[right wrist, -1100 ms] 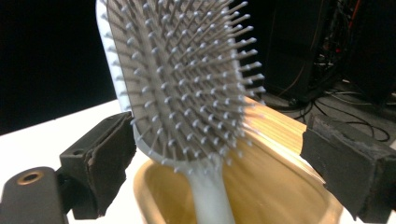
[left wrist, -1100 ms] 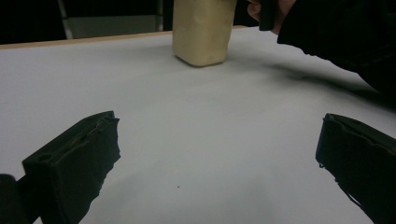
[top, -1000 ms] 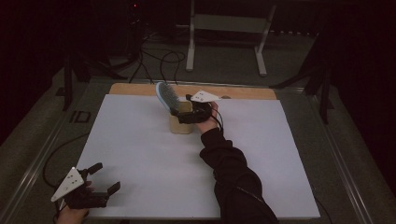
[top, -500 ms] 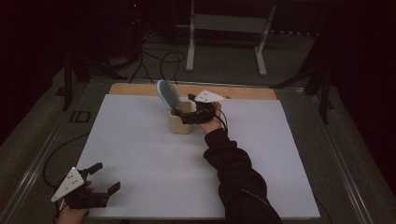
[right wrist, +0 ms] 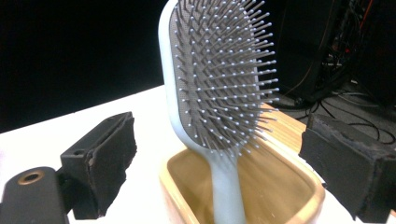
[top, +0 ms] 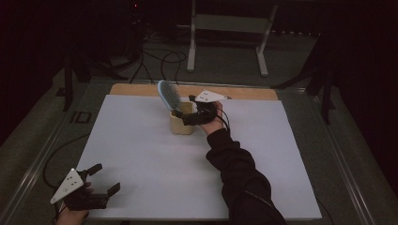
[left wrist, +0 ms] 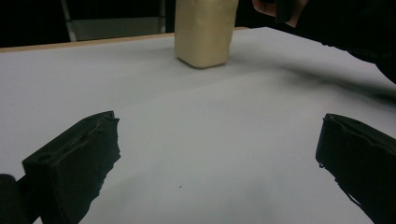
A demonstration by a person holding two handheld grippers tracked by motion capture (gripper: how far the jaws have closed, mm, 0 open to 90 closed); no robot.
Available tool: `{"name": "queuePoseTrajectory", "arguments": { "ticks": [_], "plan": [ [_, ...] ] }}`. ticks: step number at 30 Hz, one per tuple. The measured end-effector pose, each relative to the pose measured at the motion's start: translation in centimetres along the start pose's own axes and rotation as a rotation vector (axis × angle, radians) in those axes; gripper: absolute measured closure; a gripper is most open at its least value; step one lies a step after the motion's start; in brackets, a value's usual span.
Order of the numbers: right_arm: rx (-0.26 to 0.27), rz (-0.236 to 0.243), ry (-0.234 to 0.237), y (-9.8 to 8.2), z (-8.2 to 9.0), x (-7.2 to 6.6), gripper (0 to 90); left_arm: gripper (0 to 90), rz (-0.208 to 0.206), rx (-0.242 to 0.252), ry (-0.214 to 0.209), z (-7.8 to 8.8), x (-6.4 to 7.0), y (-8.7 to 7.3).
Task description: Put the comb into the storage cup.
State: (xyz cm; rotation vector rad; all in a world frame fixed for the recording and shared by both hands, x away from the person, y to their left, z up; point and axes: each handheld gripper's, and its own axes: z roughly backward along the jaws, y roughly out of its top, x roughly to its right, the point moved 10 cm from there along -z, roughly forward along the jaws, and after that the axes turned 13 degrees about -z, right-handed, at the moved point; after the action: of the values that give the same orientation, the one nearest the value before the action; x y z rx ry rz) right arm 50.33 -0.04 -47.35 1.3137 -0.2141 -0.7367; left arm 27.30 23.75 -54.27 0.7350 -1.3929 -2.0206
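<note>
Pale blue plastic forms the hairbrush (top: 167, 95), which in the high view stands handle-down in a tan cup (top: 181, 123) just above the frame's centre, its head tilted toward the upper left. My right gripper (top: 184, 116) sits at the cup's right rim, jaws spread and clasping nothing; my right hand (top: 212, 121) and dark sleeve (top: 239, 173) run down to the bottom edge. My left gripper (top: 103, 180) rests at the lower left corner of the white table sheet (top: 141, 154), jaws apart and empty, well away from the cup.

Left gripper view: my two black jaws rise at lower left and lower right, wide apart over bare white sheet. The tan cup (left wrist: 204, 30) stands at top centre; my sleeve (left wrist: 355, 32) fills the upper right.

Right gripper view: the hairbrush (right wrist: 219, 88) occupies the centre, grey bristles facing right, its handle dropping into the cup (right wrist: 243, 193) at the bottom. My jaws stand released either side, neither touching it.
</note>
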Motion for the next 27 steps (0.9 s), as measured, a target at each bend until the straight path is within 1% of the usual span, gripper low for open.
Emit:
{"name": "queuePoseTrajectory", "arguments": {
  "ticks": [3,5,7,8,14,16,19,20,23,24,26,27],
  "plan": [
    [-0.001,0.0,-0.002,0.1,0.4,0.1,10.0,0.0,0.0,0.002,-0.002,-0.1,0.1,0.0],
    [-0.002,-0.004,-0.006,0.1,0.6,0.1,10.0,0.0,-0.003,-0.006,-0.001,0.0,0.0,-0.1],
    [-0.007,0.002,-0.008,0.0,0.7,0.2,10.0,0.0,0.0,-0.003,0.001,0.0,0.0,-0.1],
    [-0.014,0.005,-0.01,-0.1,0.9,0.2,10.0,0.0,0.0,0.0,0.003,0.1,0.0,0.0],
    [-0.016,0.017,-0.019,0.0,2.0,0.5,10.0,0.0,0.0,-0.002,0.002,0.0,0.0,0.0],
    [-0.01,0.01,-0.022,0.1,2.4,0.5,10.0,0.0,0.001,-0.002,0.002,0.0,0.0,0.0],
    [-0.015,0.015,-0.025,0.0,2.7,0.6,10.0,0.0,0.001,-0.002,0.003,0.0,0.0,0.0],
    [-0.016,0.011,-0.026,0.0,2.9,0.5,10.0,0.0,0.001,-0.002,0.005,0.0,0.0,0.0],
    [-0.021,0.018,-0.023,0.0,3.6,0.5,10.0,0.0,-0.006,-0.01,0.004,-0.1,0.0,-0.1],
    [-0.018,0.024,-0.026,0.1,4.0,0.5,10.0,0.0,-0.007,-0.011,0.003,-0.1,0.0,-0.1],
    [-0.019,0.023,-0.026,0.0,4.2,0.5,10.0,0.0,-0.006,-0.011,0.004,-0.1,0.0,-0.1],
    [-0.024,0.017,-0.026,-0.2,4.8,0.6,10.0,0.0,-0.007,-0.012,0.005,-0.1,0.0,-0.1]
  ]
}}
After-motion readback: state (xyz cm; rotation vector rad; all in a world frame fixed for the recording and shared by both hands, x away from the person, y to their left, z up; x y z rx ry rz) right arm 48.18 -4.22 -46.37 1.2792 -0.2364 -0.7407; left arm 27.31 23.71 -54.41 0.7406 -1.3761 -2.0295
